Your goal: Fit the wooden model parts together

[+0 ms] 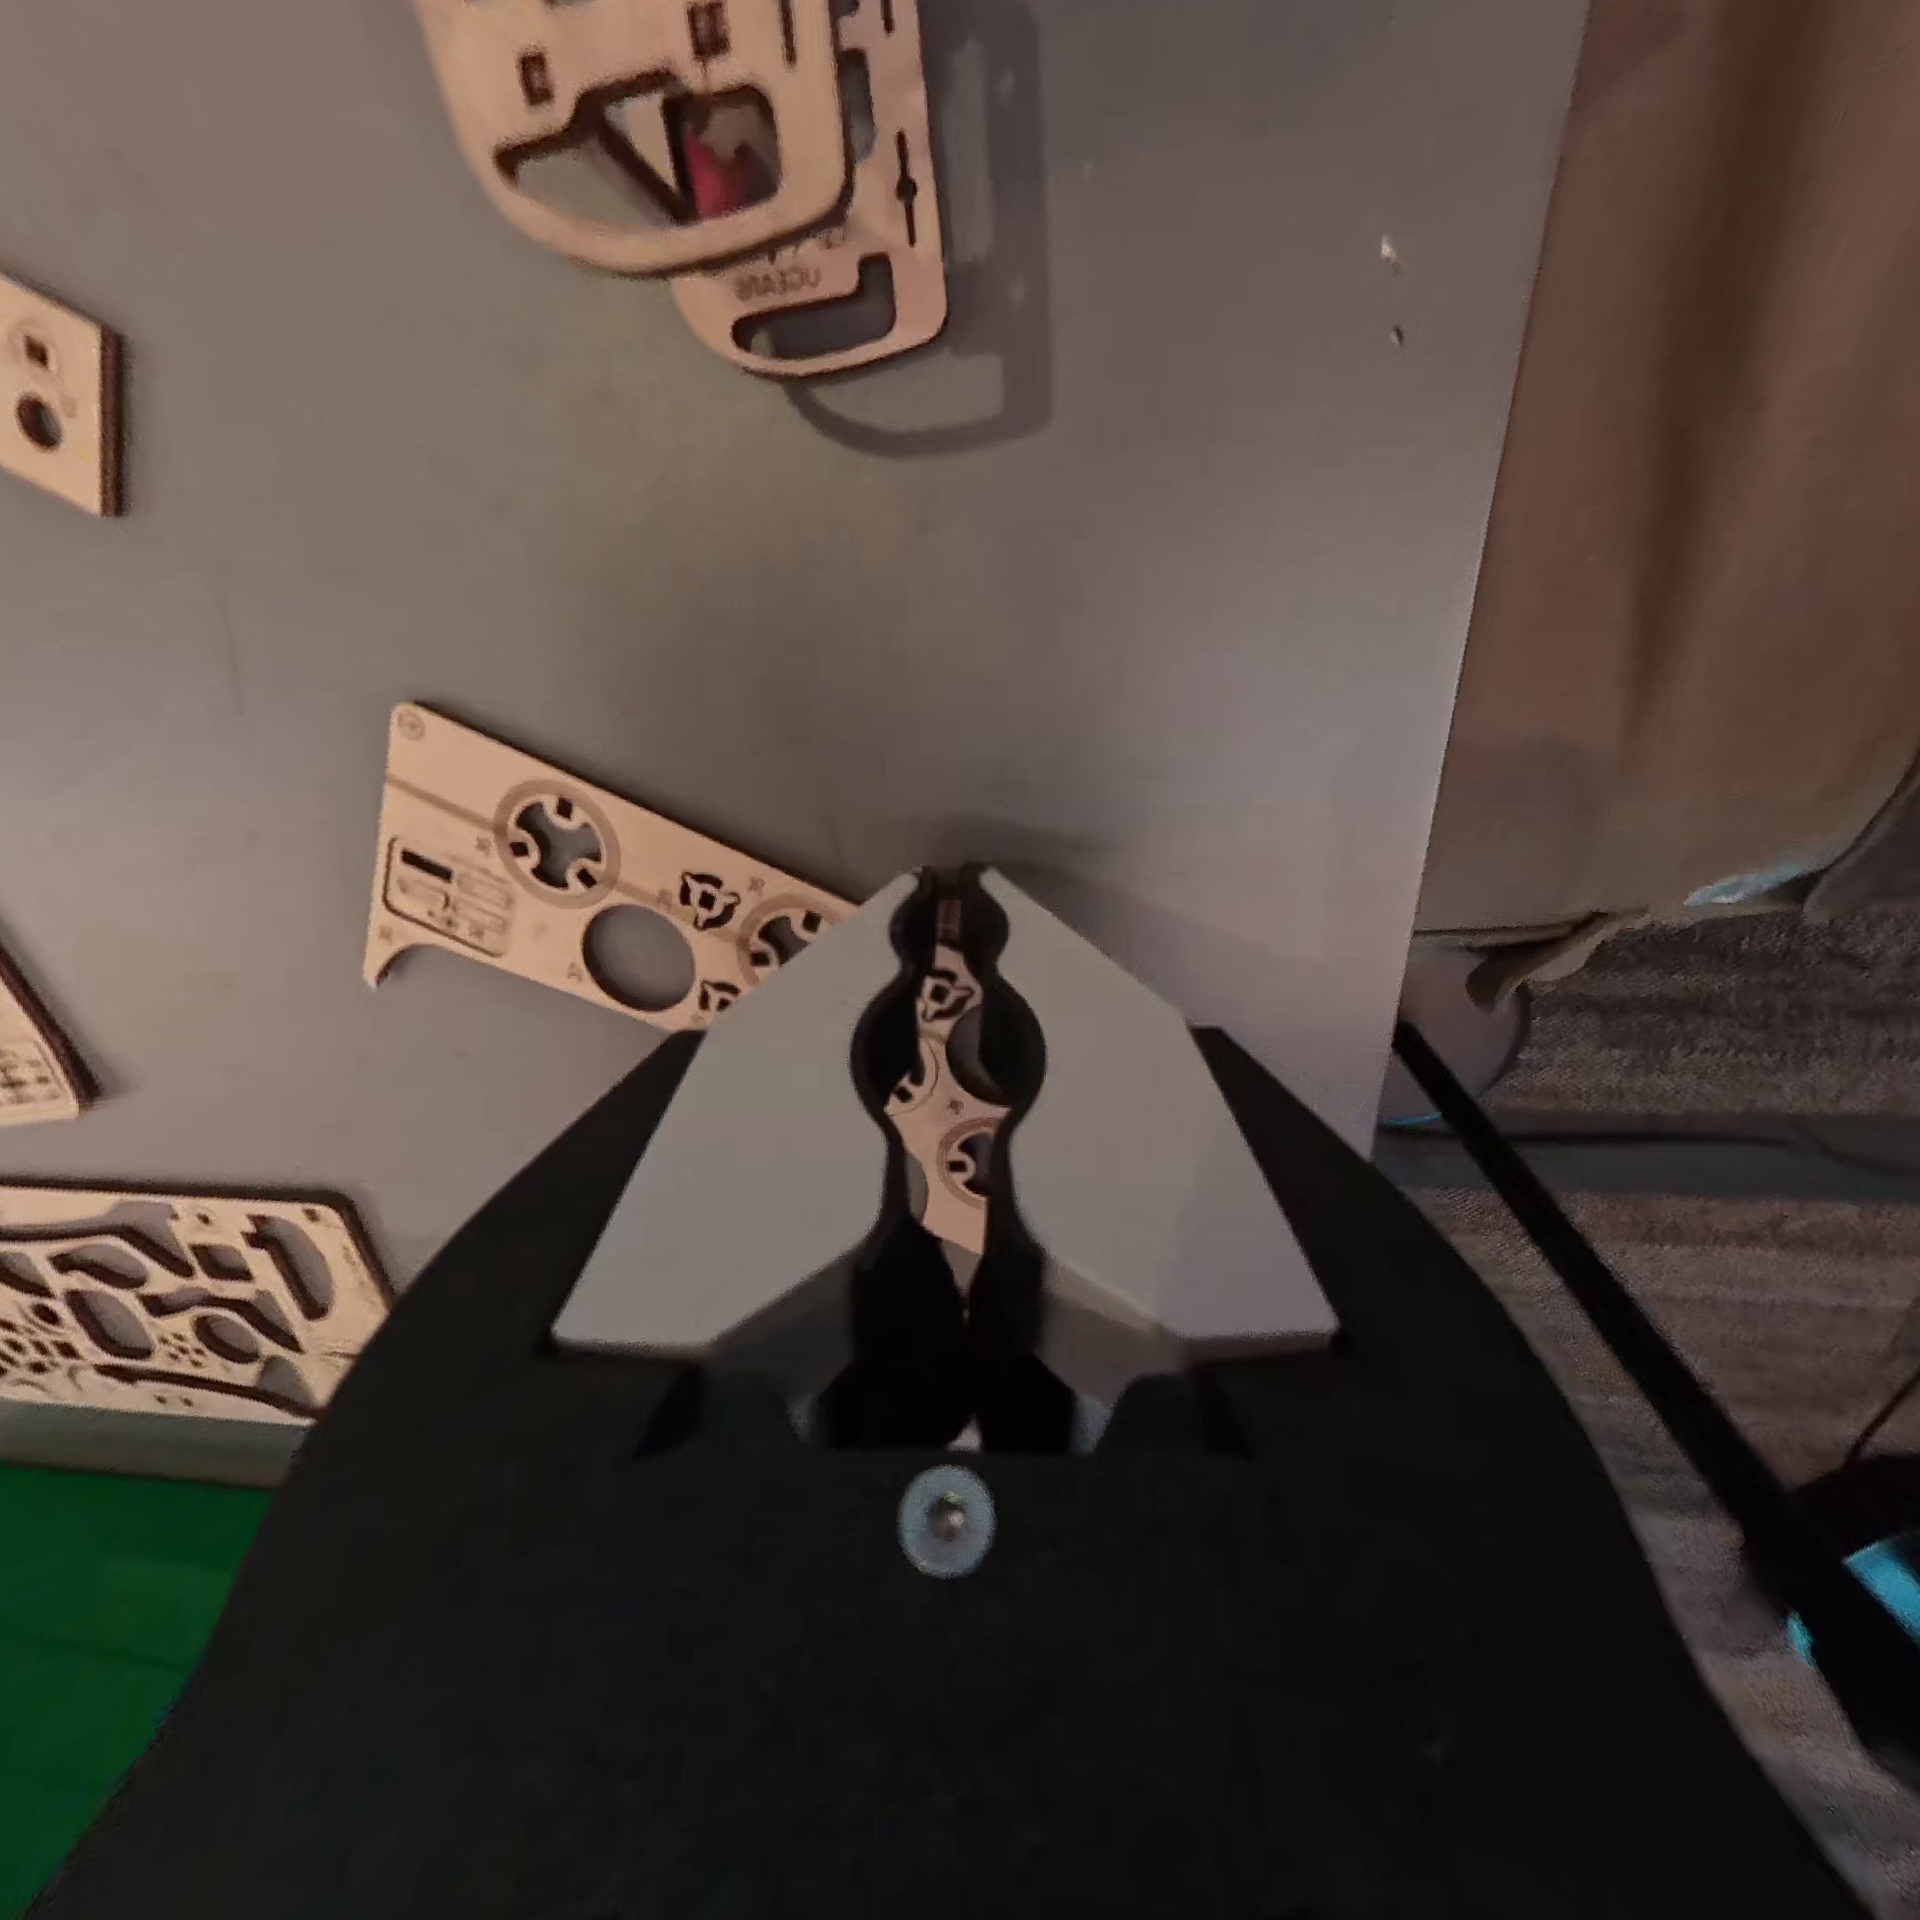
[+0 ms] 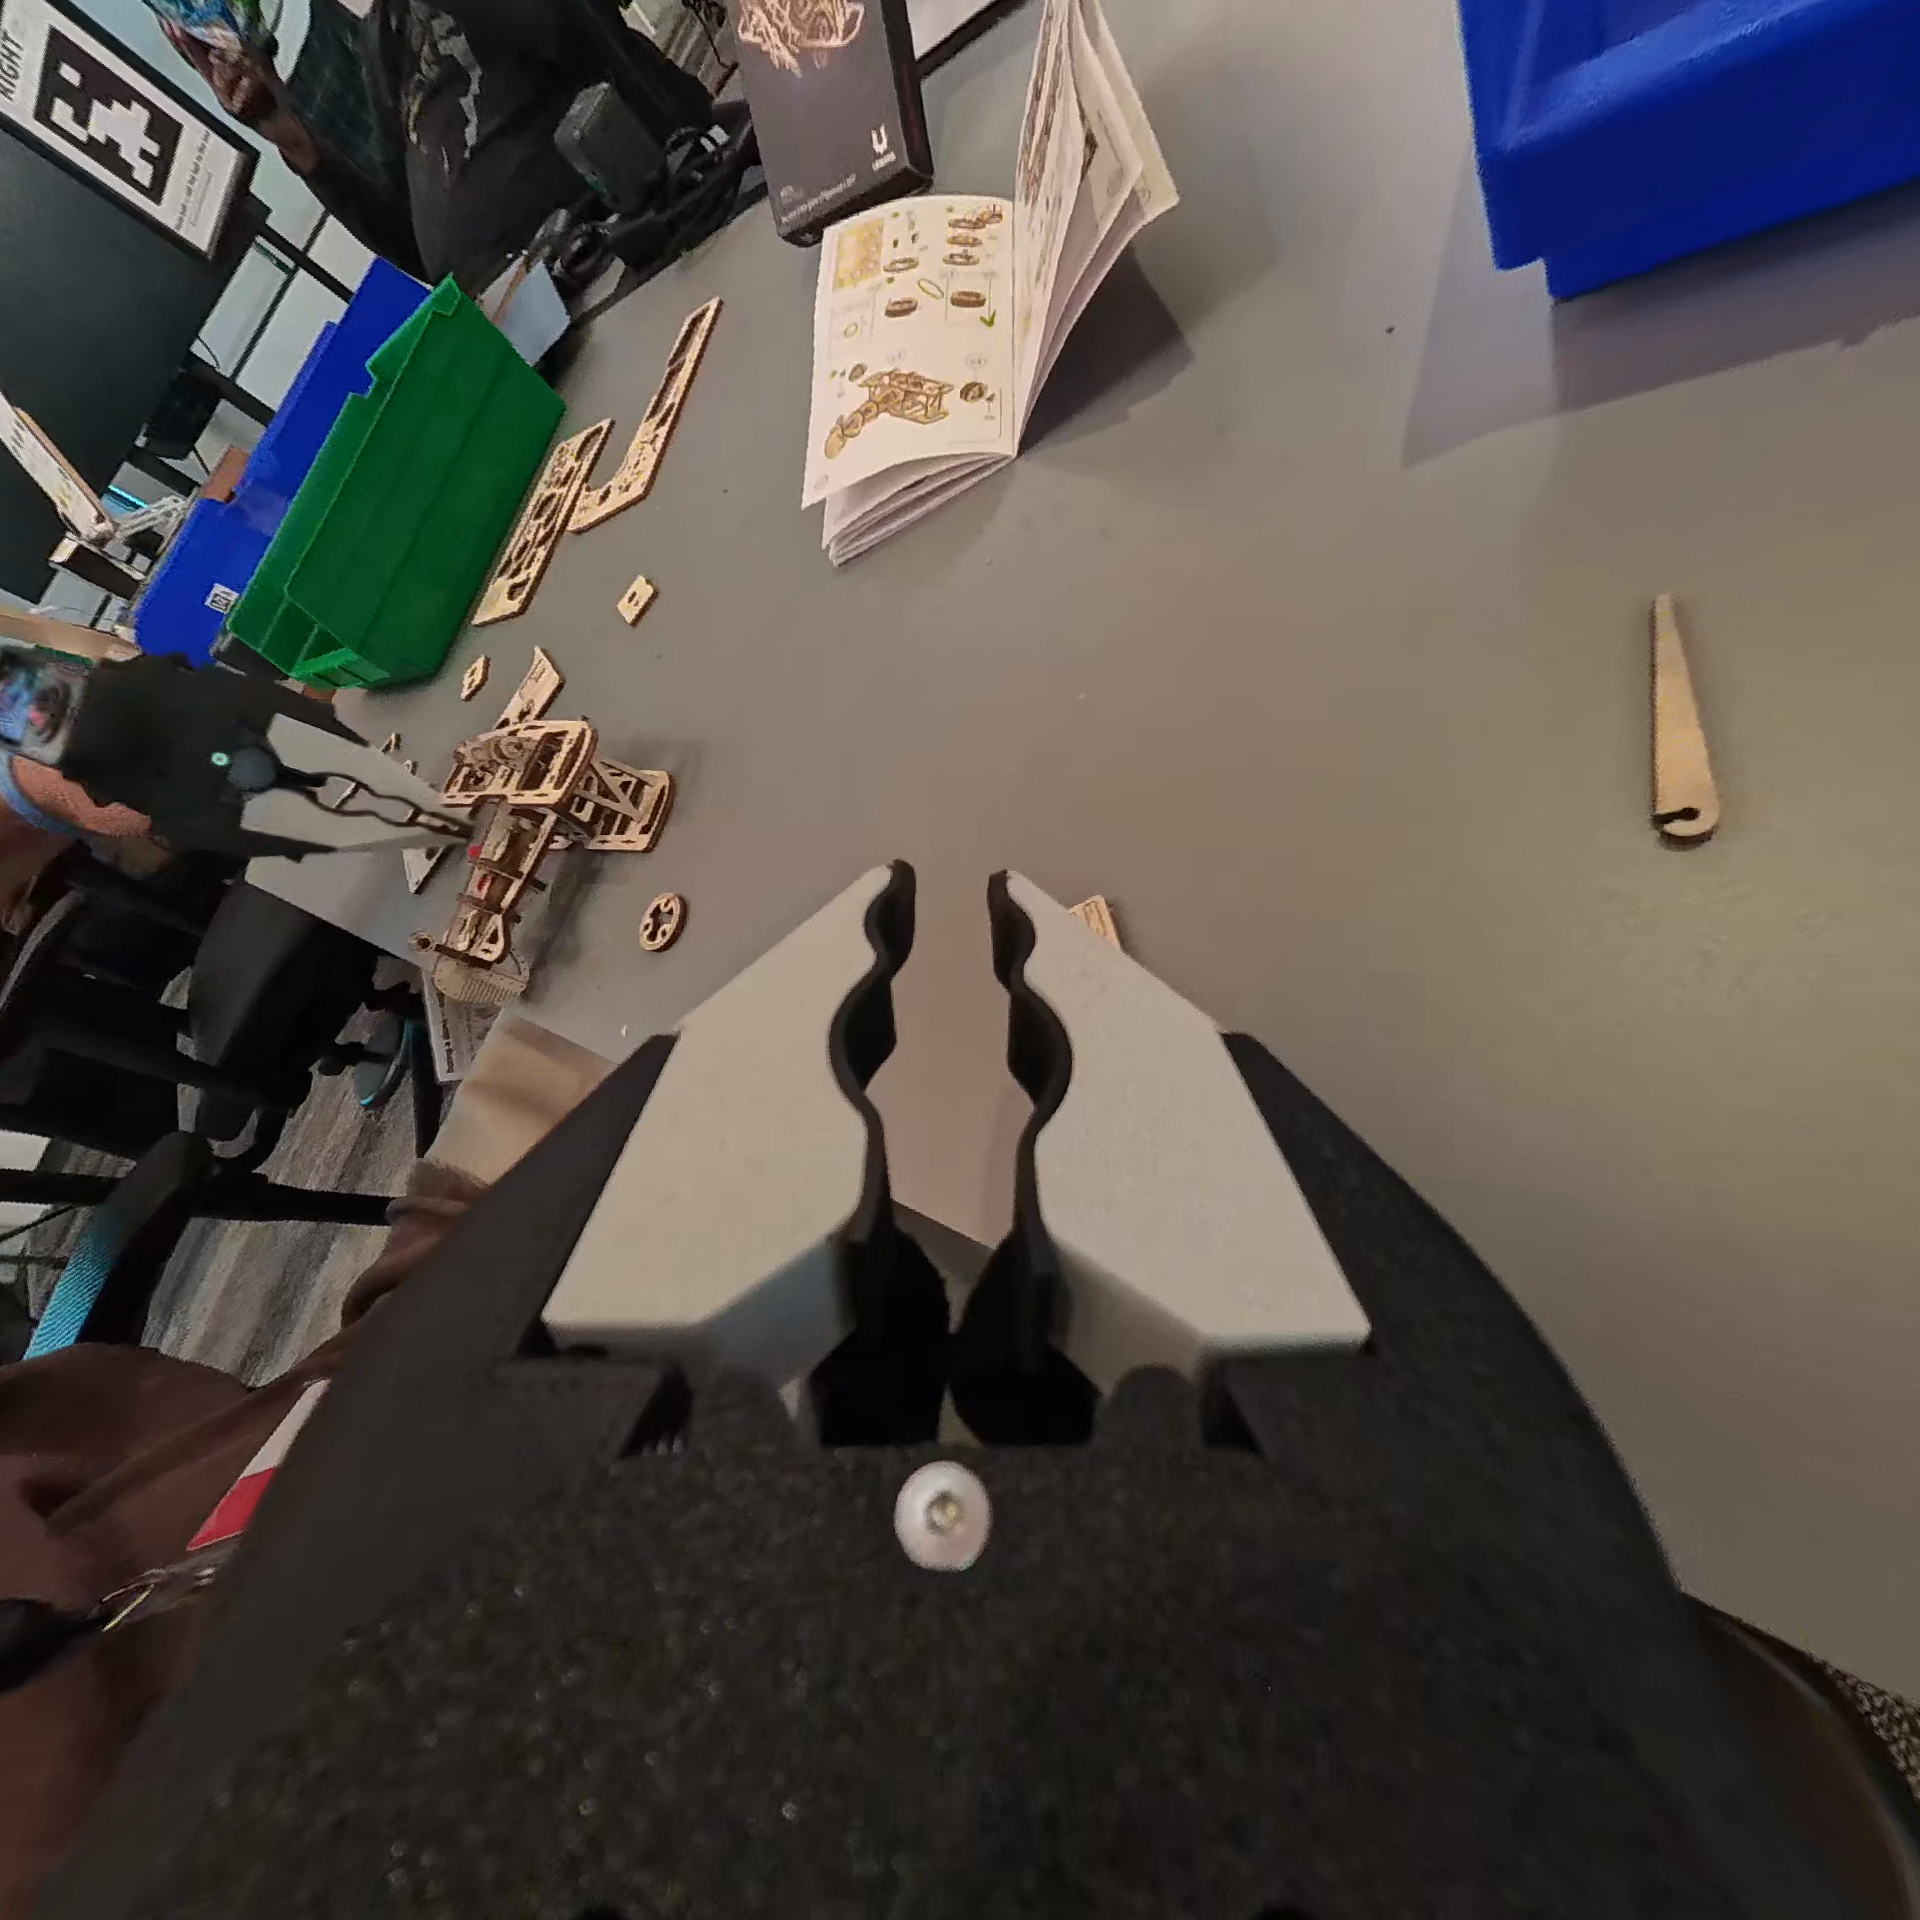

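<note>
Left gripper: fingers pinched pretty much shut, tips down right over the flat pale laser-cut wooden sheet with round wheel-shaped cutouts, close to the edge of the grey bench. No telling tbh whether pinching some tiny part or just pressing on the sheet. Right gripper: fingers partway open, holding nothing, hanging above bare bench w/ a small flat wooden offcut just beside one tip.

Half-built pale wooden plane-like model sitting near the bench's edge, w/ the left gripper's tips right next to it in the right wrist view. Loose bits scattered around, incl. a small notched wooden ring. Long tapered wooden stick w/ a hooked end lying well apart on the other side. Open paper instruction booklet further back, green plastic bin beside some leftover sheets.

Looks like the part-fetching stage imo, model prob far from done.

Tips for doing this bit well:
- Keep the sheet pressed flat w/ the left so as not to drag it off the edge.
- Bring the right in low and level, grab the next part by its flat faces, not the thin tabs.
- Go easy on squeeze, thin ply = snaps fast.
- Line up tab and slot square before pushing, no twisting.
- Steady the model w/ one gripper while seating w/ the other.
</note>
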Demonstrator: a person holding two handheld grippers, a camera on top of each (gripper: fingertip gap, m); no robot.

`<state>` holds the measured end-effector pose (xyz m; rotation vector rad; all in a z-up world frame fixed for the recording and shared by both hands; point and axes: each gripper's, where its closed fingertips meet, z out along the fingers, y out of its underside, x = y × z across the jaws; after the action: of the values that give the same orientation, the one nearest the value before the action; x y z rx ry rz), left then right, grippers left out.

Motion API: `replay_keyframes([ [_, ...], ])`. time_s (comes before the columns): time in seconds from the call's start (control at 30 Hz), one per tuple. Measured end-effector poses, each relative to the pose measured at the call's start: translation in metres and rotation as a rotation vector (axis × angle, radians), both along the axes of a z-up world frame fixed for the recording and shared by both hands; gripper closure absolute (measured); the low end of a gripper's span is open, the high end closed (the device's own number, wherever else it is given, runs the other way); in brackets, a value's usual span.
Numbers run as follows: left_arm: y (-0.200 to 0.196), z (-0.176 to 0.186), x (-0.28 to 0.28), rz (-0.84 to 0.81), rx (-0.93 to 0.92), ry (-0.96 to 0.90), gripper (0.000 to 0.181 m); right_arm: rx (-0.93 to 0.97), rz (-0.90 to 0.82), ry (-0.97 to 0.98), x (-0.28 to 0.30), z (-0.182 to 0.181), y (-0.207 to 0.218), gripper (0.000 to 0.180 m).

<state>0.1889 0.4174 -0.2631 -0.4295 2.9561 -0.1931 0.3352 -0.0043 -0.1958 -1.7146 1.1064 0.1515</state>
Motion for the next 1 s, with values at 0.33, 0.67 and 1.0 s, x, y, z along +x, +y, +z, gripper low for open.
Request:
replay_keyframes([
  [0.33, -0.001, 0.050, 0.053, 0.247, -0.237, -0.106, 0.180, 0.011, -0.006, 0.020, 0.003, -0.004, -0.003, 0.166],
  [0.67, 0.037, 0.013, 0.108, 0.898, -0.306, 0.123, 0.181, 0.001, 0.002, 0.024, 0.001, -0.005, -0.003, 0.166],
  [1.0, 0.033, 0.021, 0.109, 1.027, -0.439, 0.175, 0.165, 0.008, 0.014, 0.044, 0.000, -0.007, -0.003, 0.166],
])
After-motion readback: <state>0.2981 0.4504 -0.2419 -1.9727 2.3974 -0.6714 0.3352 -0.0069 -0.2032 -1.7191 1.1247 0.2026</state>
